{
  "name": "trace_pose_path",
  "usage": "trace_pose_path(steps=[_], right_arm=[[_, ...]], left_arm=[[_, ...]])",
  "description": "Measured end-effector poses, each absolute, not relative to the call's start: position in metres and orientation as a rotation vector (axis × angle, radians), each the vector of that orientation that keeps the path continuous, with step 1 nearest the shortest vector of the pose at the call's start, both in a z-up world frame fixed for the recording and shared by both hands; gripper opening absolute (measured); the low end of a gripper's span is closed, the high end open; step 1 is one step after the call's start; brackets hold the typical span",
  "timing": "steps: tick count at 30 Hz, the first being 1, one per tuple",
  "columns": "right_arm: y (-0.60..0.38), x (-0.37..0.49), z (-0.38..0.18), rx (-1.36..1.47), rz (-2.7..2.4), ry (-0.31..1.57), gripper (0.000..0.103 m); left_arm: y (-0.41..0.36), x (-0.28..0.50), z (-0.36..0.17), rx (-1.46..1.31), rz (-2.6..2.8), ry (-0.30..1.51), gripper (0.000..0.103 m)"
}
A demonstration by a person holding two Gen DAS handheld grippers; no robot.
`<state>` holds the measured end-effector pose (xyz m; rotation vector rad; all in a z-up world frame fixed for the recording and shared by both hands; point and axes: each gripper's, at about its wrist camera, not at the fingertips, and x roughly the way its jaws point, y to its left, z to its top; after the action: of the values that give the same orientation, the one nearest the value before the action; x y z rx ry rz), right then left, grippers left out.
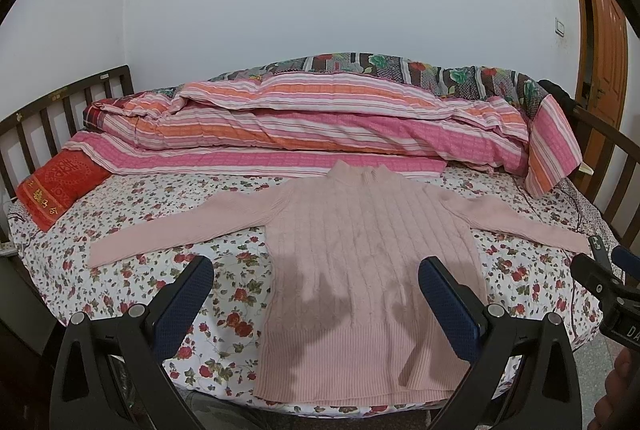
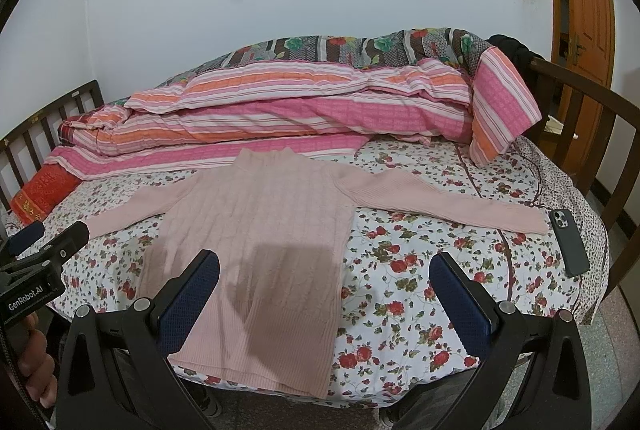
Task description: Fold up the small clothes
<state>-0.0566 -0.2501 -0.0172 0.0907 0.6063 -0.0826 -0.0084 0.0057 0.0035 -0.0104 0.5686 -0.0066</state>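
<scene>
On floral bed (image 1: 168, 270), pink sweater (image 1: 360, 250) lies flat; striped quilt (image 1: 320, 126) behind; both grippers' fingers wide.

Both wrist views face bed (image 1: 160, 270) from foot edge; share sweater (image 1: 360, 250).

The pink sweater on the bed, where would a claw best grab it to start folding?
Probably a sleeve cuff. The sweater lies flat with both sleeves spread out, so the left claw could pinch the left cuff from its outer end and the right claw the right cuff, each carrying its sleeve inward over the body.
</scene>
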Motion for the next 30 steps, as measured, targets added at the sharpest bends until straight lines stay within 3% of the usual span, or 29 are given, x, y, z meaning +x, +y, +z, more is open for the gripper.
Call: trace_pose_path(steps=[22,30], right_arm=[[-0.253,-0.059,-0.018,0.092,-0.084,0.585,0.103],[-0.253,-0.046,-0.036,0.048,-0.128,0.564,0.103]], left_arm=[[0.003,-0.008,0.004,-0.01,-0.006,0.566,0.103],[0.039,0.02,-0.033,-0.136,-0.027,0.655,0.103]])
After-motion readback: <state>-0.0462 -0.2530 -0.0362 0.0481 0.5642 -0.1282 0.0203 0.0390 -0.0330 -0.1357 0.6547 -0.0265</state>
